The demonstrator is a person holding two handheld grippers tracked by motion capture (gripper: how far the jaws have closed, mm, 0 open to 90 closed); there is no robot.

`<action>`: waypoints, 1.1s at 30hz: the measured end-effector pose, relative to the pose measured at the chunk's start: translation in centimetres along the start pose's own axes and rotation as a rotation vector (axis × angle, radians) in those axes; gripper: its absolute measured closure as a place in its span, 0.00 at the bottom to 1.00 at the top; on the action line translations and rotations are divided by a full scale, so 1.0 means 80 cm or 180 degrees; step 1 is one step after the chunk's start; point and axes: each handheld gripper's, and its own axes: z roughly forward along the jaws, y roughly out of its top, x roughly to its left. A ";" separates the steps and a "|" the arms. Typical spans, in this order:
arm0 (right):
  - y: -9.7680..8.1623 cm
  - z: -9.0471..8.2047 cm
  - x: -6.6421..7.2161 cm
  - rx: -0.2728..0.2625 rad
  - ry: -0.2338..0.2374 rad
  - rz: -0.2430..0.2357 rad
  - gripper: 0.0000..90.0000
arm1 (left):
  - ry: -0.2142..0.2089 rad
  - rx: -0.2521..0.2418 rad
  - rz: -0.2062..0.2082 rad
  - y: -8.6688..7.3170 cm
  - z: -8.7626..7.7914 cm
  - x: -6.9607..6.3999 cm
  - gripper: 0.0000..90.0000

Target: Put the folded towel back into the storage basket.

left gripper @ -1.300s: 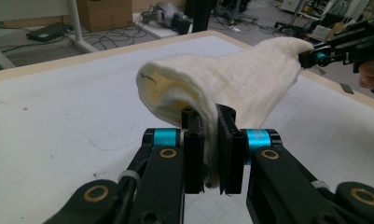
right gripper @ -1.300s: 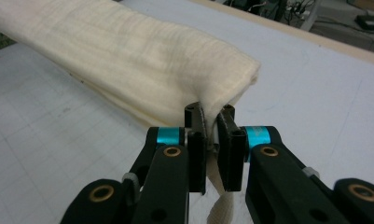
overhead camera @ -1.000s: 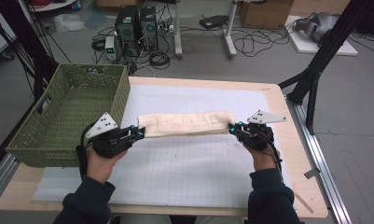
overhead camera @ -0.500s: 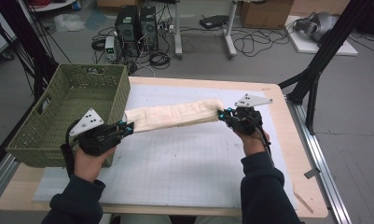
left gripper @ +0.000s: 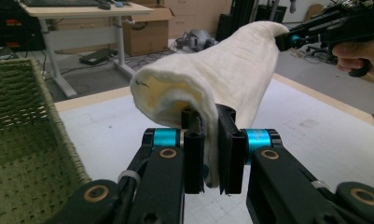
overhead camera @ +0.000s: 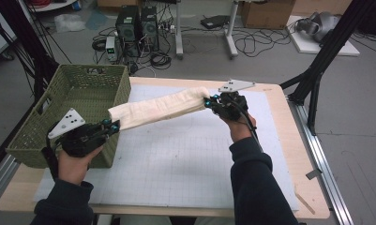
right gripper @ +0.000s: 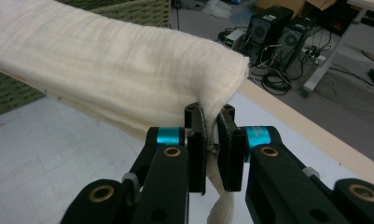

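Observation:
A folded cream cloth [overhead camera: 160, 108] hangs stretched in the air between both grippers, slanting from lower left to upper right above the white mat. My left gripper [overhead camera: 114, 125] is shut on the cloth's left end, right beside the green basket [overhead camera: 45, 105]. In the left gripper view the jaws pinch a fold of the cloth [left gripper: 212, 79], with the left gripper [left gripper: 211, 154] below it. My right gripper [overhead camera: 209, 101] is shut on the other end, above the mat's far middle. In the right gripper view the cloth [right gripper: 110, 65] drapes over the right gripper [right gripper: 211, 149].
The woven green basket stands on the table's left side, its near right corner close to my left hand. A white gridded mat [overhead camera: 176, 159] covers the wooden table [overhead camera: 279, 108]. Computers and cables [overhead camera: 143, 28] lie on the floor beyond the table.
Both grippers have lifted the cloth off the mat. The left hand moved left toward the basket; the right hand rose and moved left and farther back, tilting the cloth.

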 end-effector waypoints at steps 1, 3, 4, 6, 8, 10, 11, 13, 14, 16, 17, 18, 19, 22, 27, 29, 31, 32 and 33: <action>0.005 0.004 0.002 0.0001 0.0004 0.0003 0.94 | 0.0020 -0.0017 -0.0008 0.000 -0.003 0.001 0.91; 0.012 0.011 0.004 -0.0035 0.0020 -0.0015 0.93 | 0.0055 -0.0036 -0.0012 0.001 -0.010 0.006 0.91; 0.017 0.016 0.006 -0.0044 0.0031 -0.0016 0.94 | 0.0070 -0.0044 -0.0022 0.001 -0.012 0.007 0.91; 0.024 0.024 0.008 -0.0073 0.0062 -0.0030 0.94 | 0.0105 -0.0045 -0.0015 0.002 -0.019 0.011 0.91; 0.031 0.033 0.011 -0.0061 0.0073 -0.0052 0.94 | 0.0131 -0.0061 -0.0021 0.003 -0.024 0.013 0.91; 0.038 0.042 0.015 -0.0050 0.0082 -0.0089 0.94 | 0.0158 -0.0072 -0.0014 0.003 -0.029 0.016 0.91; 0.040 0.045 0.016 -0.0054 0.0079 -0.0088 0.93 | 0.0170 -0.0075 -0.0015 0.003 -0.032 0.018 0.91; 0.045 0.053 0.018 -0.0050 0.0098 -0.0089 0.94 | 0.0197 -0.0083 -0.0032 0.003 -0.036 0.020 0.91; 0.048 0.057 0.020 -0.0053 0.0099 -0.0091 0.94 | 0.0206 -0.0091 -0.0032 0.002 -0.038 0.021 0.91; 0.053 0.065 0.023 -0.0041 0.0101 -0.0109 0.93 | 0.0228 -0.0108 -0.0030 0.001 -0.044 0.023 0.91; 0.057 0.069 0.025 -0.0030 0.0106 -0.0132 0.94 | 0.0237 -0.0111 -0.0030 0.001 -0.046 0.024 0.91; 0.058 0.072 0.027 -0.0039 0.0098 -0.0148 0.94 | 0.0247 -0.0113 -0.0034 0.001 -0.048 0.025 0.91; 0.061 0.075 0.029 -0.0051 0.0098 -0.0171 0.94 | 0.0259 -0.0121 -0.0040 0.001 -0.050 0.026 0.91; 0.067 0.085 0.034 -0.0044 0.0085 -0.0182 0.94 | 0.0292 -0.0135 -0.0035 0.001 -0.057 0.029 0.91; 0.077 0.102 0.041 -0.0071 0.0116 -0.0221 0.93 | 0.0352 -0.0146 -0.0027 0.000 -0.068 0.034 0.91; 0.083 0.109 0.046 -0.0069 0.0134 -0.0242 0.93 | 0.0381 -0.0154 -0.0033 -0.001 -0.073 0.037 0.91; 0.089 0.116 0.050 -0.0075 0.0143 -0.0261 0.93 | 0.0416 -0.0168 -0.0042 -0.002 -0.080 0.040 0.91; 0.093 0.120 0.053 -0.0080 0.0154 -0.0274 0.94 | 0.0434 -0.0174 -0.0043 -0.002 -0.082 0.041 0.91; 0.095 0.123 0.055 -0.0088 0.0162 -0.0271 0.93 | 0.0446 -0.0177 -0.0042 -0.003 -0.085 0.043 0.91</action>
